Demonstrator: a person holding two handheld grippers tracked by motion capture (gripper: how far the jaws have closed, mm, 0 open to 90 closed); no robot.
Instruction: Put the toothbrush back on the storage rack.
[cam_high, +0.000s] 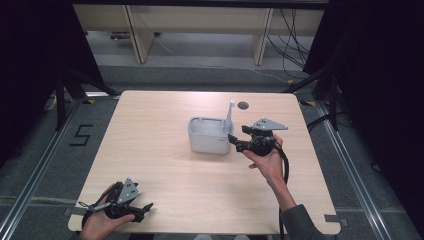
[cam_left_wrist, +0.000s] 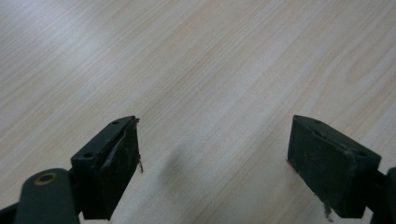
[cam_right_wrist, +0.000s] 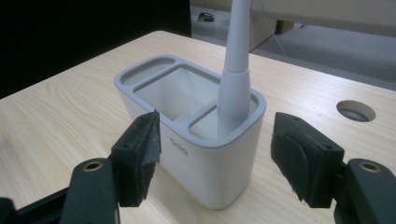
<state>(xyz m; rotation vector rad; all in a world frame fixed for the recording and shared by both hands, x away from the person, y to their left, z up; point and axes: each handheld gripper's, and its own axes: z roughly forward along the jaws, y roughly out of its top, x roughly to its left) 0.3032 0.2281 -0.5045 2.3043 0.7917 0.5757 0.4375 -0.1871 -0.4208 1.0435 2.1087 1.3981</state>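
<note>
A white and grey caddy (cam_high: 207, 136) with several compartments stands mid-table; in the right gripper view the caddy (cam_right_wrist: 196, 140) sits just beyond the jaws. A white brush-like handle (cam_high: 229, 116) stands upright in its right end compartment, and that handle (cam_right_wrist: 236, 70) rises out of the top of the right gripper view. My right gripper (cam_high: 233, 140) is open at the caddy's right end, its jaws wide apart with nothing held; in its own view the right gripper (cam_right_wrist: 217, 154) brackets the caddy's near end. My left gripper (cam_high: 145, 210) rests open near the front left edge; the left gripper (cam_left_wrist: 212, 163) faces bare wood.
The wooden table (cam_high: 165, 175) has a round cable hole (cam_high: 243, 105) at the back, also the hole (cam_right_wrist: 356, 110) at the right. Dark curtains flank both sides. Desk legs and cables lie on the floor behind. A "5" mark (cam_high: 81, 135) is on the floor left.
</note>
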